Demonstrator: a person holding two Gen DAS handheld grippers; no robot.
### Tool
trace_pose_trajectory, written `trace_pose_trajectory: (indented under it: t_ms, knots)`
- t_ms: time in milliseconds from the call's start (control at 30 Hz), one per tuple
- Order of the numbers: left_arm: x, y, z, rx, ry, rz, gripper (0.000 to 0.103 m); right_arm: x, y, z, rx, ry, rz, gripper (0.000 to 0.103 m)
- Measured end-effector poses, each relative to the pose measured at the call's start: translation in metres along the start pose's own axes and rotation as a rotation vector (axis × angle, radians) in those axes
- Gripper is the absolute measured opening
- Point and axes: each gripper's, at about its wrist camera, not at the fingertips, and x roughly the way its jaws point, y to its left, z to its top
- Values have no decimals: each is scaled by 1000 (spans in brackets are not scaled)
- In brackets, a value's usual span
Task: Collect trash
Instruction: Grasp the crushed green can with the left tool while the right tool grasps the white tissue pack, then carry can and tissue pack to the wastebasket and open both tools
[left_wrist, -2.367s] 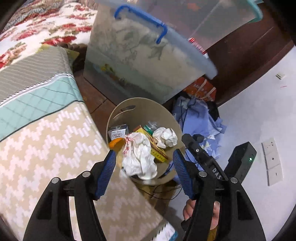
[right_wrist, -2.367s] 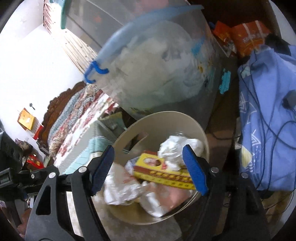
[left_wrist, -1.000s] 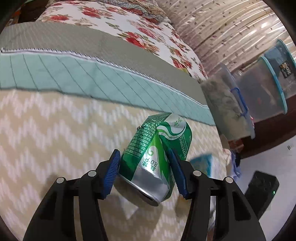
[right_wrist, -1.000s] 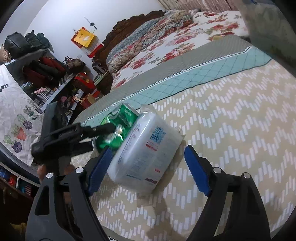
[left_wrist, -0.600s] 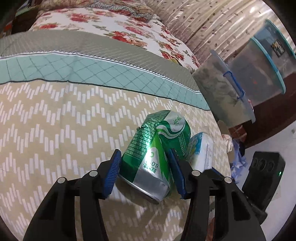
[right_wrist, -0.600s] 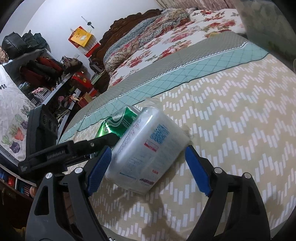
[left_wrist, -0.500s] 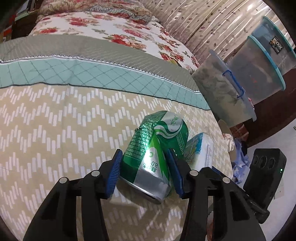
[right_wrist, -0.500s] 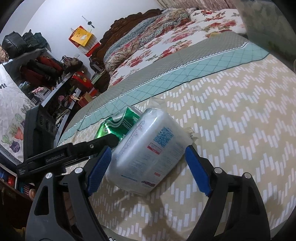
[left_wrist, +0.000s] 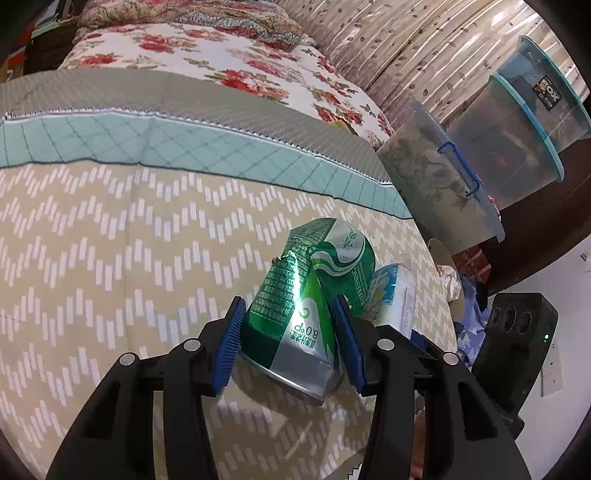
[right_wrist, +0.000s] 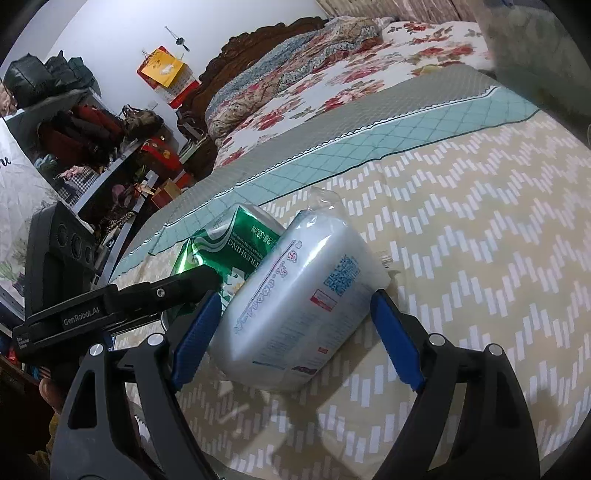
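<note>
A crushed green drink can (left_wrist: 310, 295) lies on the bed's zigzag cover (left_wrist: 110, 258). My left gripper (left_wrist: 288, 343) is shut on the can, a blue pad on each side. The can also shows in the right wrist view (right_wrist: 229, 247). Beside it lies a white plastic tissue pack (right_wrist: 295, 295), seen too in the left wrist view (left_wrist: 391, 299). My right gripper (right_wrist: 295, 332) has its pads on both sides of the pack. The rim of a beige trash bin (left_wrist: 443, 266) shows past the bed's edge.
Lidded clear storage tubs (left_wrist: 443, 184) stand beyond the bed's corner. Blue cloth (left_wrist: 472, 314) lies on the floor by the bin. A flowered quilt (left_wrist: 221, 59) covers the far bed. Shelves with bags (right_wrist: 92, 147) stand at the left in the right wrist view.
Both grippers moved from over the trash bin to the bed. The left closed on the can and the right closed in around the tissue pack.
</note>
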Motion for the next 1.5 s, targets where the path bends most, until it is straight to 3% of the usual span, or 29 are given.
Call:
trace_pose_trajectory:
  t_ms: [433, 800, 833, 967, 1133, 1233, 1400, 1433, 1500]
  knots:
    - [-6, 5, -1, -11, -9, -15, 46, -34, -25, -17, 67, -54, -7, 84]
    - [11, -27, -15, 59, 50, -46, 46, -42, -36, -20, 103, -33, 18, 80]
    - [13, -29, -16, 66, 55, -45, 46, -42, -38, -21, 110, -27, 22, 78]
    - [17, -34, -17, 74, 61, -40, 46, -48, -46, -26, 102, -30, 45, 49]
    - [13, -40, -8, 78, 45, -49, 46, -69, -65, -25, 113, -103, 8, 42]
    - [14, -54, -1, 97, 45, -66, 46, -94, -87, -15, 126, -166, -50, 42]
    - [22, -87, 7, 147, 59, -100, 46, -169, -134, 21, 64, -326, -316, 42]
    - [25, -94, 8, 158, 63, -109, 46, -175, -139, 27, 51, -335, -351, 42]
    - [32, -106, 10, 176, 74, -122, 46, -193, -165, 51, -14, -330, -510, 42]
